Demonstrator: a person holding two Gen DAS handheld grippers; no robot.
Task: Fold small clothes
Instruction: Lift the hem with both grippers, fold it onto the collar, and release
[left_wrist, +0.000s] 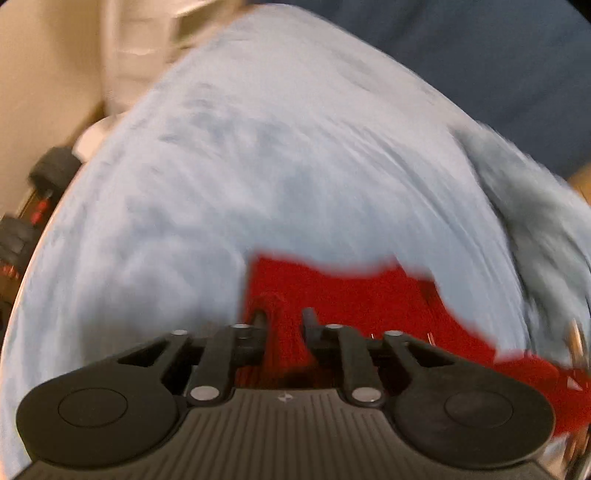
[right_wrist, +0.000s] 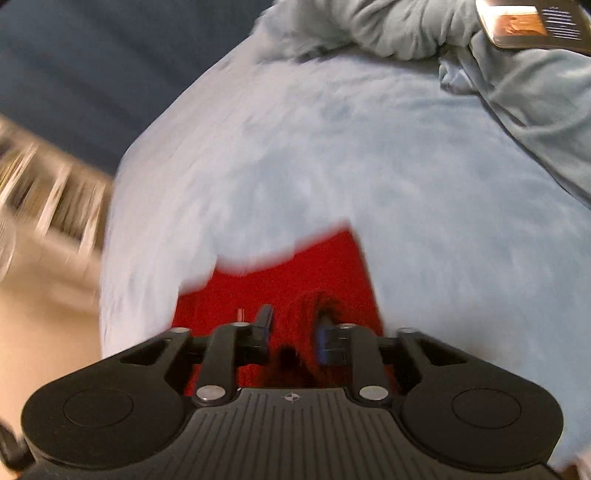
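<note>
Left wrist view — left gripper (left_wrist: 283, 320) and right gripper (right_wrist: 292, 320) each pinch red cloth (left_wrist: 354, 291) over blue blanket (left_wrist: 258, 166).

Even soft light; heavy motion blur; fisheye-warped edges.

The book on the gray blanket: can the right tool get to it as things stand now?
Probably not at once. The right tool is shut on the red cloth, and the book lies far ahead on the gray blanket. The light blue cover between them looks free.
</note>
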